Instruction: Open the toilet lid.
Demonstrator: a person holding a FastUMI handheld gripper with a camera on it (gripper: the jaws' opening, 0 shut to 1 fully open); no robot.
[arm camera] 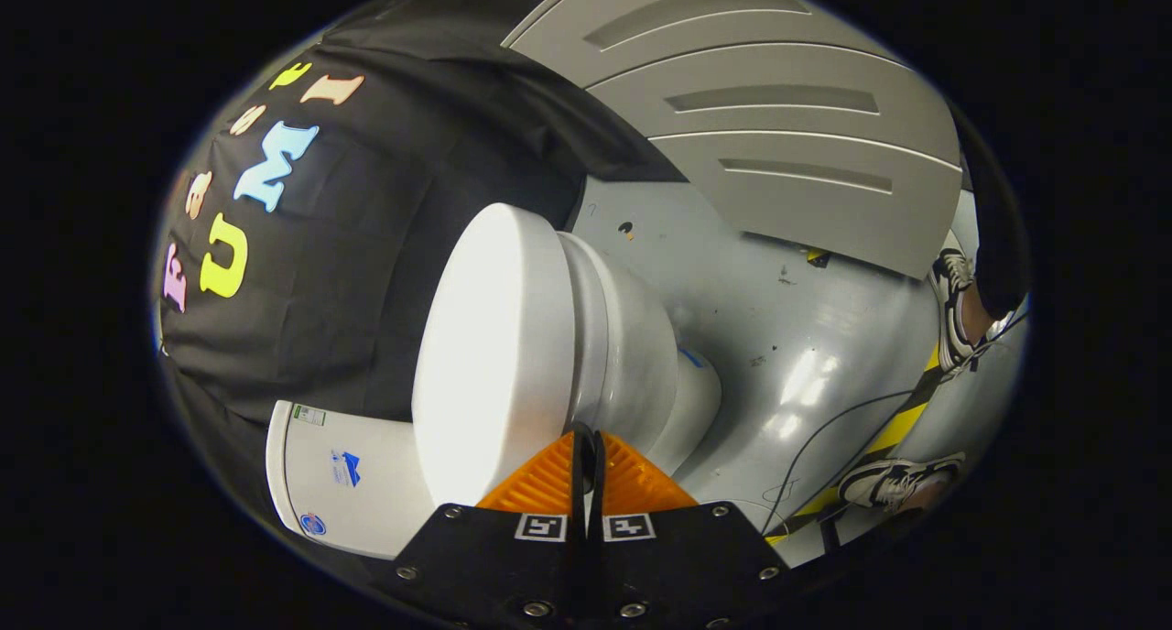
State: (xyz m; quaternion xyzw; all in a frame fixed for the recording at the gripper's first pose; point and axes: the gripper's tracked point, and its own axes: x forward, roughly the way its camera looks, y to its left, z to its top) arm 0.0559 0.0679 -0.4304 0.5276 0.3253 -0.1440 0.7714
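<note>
The view is rolled on its side. A white toilet stands on the grey floor with its lid (494, 346) down over the bowl (641, 355), the lid's flat top facing the black cloth wall. The tank (348, 474) lies behind the lid, next to the fingers. My gripper (586, 436) is shut, its two fingers pressed together with nothing showing between them. The fingertips sit right at the lid's rim, where the lid meets the bowl. Whether they touch the rim is hard to tell.
A grey slotted panel (769, 126) stands beyond the toilet. A person's two sneakers (952, 309) (893, 479) rest on the grey floor (787, 328) beside yellow-and-black tape (902, 419) and a thin black cable (824, 429).
</note>
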